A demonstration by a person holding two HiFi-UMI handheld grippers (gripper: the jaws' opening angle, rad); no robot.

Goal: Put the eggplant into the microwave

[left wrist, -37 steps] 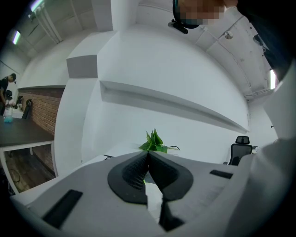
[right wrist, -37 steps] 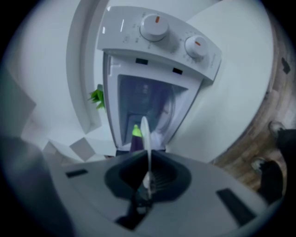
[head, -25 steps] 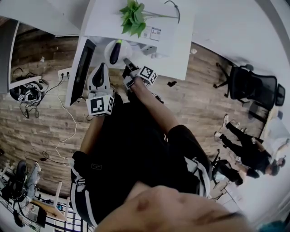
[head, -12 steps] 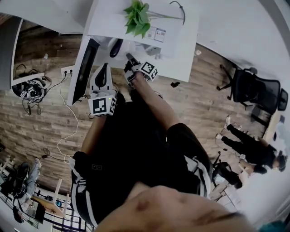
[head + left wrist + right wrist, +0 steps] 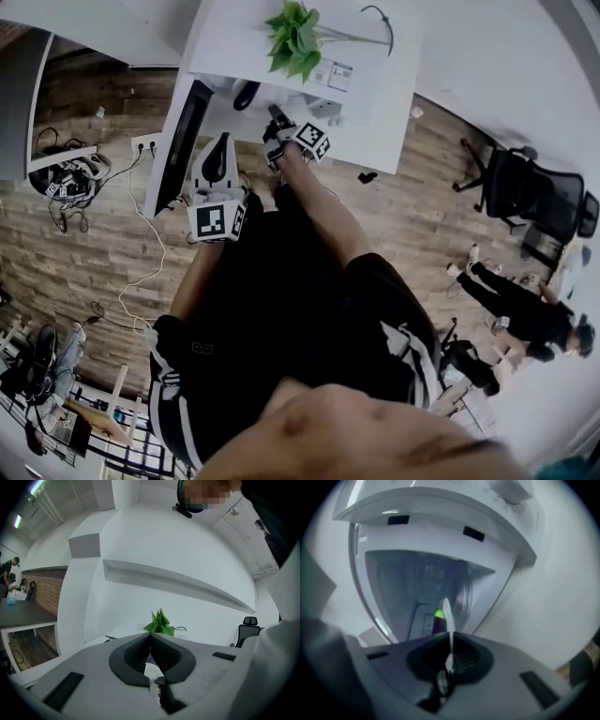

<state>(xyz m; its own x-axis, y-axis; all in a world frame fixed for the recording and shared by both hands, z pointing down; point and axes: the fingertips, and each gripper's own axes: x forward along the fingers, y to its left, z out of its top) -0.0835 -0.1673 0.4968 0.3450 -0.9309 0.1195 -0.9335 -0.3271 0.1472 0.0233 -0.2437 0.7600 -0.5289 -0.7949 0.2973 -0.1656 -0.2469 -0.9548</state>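
Note:
A dark purple eggplant [image 5: 247, 93] with a green tip lies on a white plate [image 5: 449, 625]. My right gripper [image 5: 274, 116] is shut on the plate's near rim, which stands edge-on between its pads in the right gripper view [image 5: 450, 644]. Beyond that rim the eggplant [image 5: 438, 619] shows inside the cavity of the white microwave [image 5: 417, 573]. The microwave door [image 5: 178, 141] hangs open on the left. Beside that door my left gripper [image 5: 217, 157] is level and shut with nothing in it [image 5: 150, 637]. Most of the plate is hidden in the head view.
A green potted plant [image 5: 295, 37] stands on the white surface behind the microwave. A control knob [image 5: 511, 487] sits at the microwave's upper right. Cables [image 5: 66, 178] lie on the wooden floor at left; an office chair [image 5: 525, 187] and seated people [image 5: 520, 314] are at right.
My right gripper has carried the plate and eggplant forward and a little down into the microwave, so less of them shows from above. The left gripper has kept still.

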